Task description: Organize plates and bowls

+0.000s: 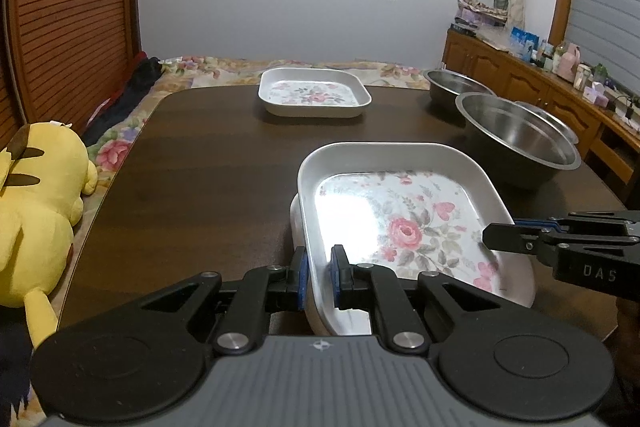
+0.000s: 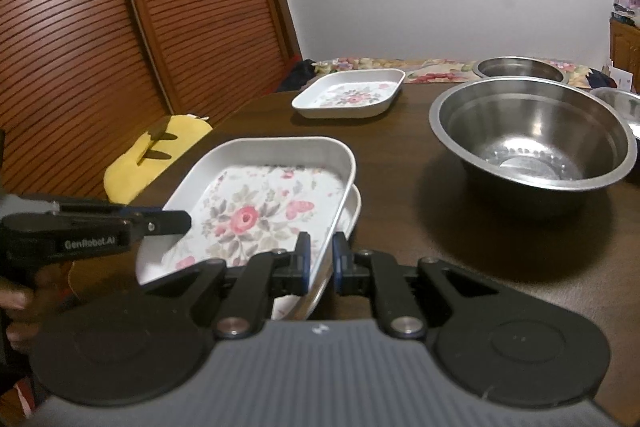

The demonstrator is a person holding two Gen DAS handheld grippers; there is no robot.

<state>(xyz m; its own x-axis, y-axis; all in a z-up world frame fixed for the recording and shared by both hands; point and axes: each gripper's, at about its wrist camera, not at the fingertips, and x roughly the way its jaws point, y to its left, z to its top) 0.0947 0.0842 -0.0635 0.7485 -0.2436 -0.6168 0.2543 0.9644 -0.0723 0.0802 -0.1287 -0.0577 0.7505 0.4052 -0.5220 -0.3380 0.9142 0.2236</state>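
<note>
A square white plate with a rose pattern (image 1: 400,211) (image 2: 256,195) is held tilted just above a second plate of the same kind (image 1: 294,219) (image 2: 355,209), whose edge shows underneath. My left gripper (image 1: 319,259) is shut on its near left rim. My right gripper (image 2: 322,247) is shut on its near right rim. Each gripper also shows from the side in the other view, the right gripper (image 1: 490,235) and the left gripper (image 2: 182,221). A third floral plate (image 1: 314,93) (image 2: 348,95) lies at the table's far side.
A large steel bowl (image 1: 516,139) (image 2: 532,135) stands right of the plates, a smaller steel bowl (image 1: 456,83) (image 2: 520,67) behind it, and another bowl's rim (image 2: 624,103) at the far right. A yellow plush toy (image 1: 40,207) lies off the dark wooden table's (image 1: 200,167) left edge.
</note>
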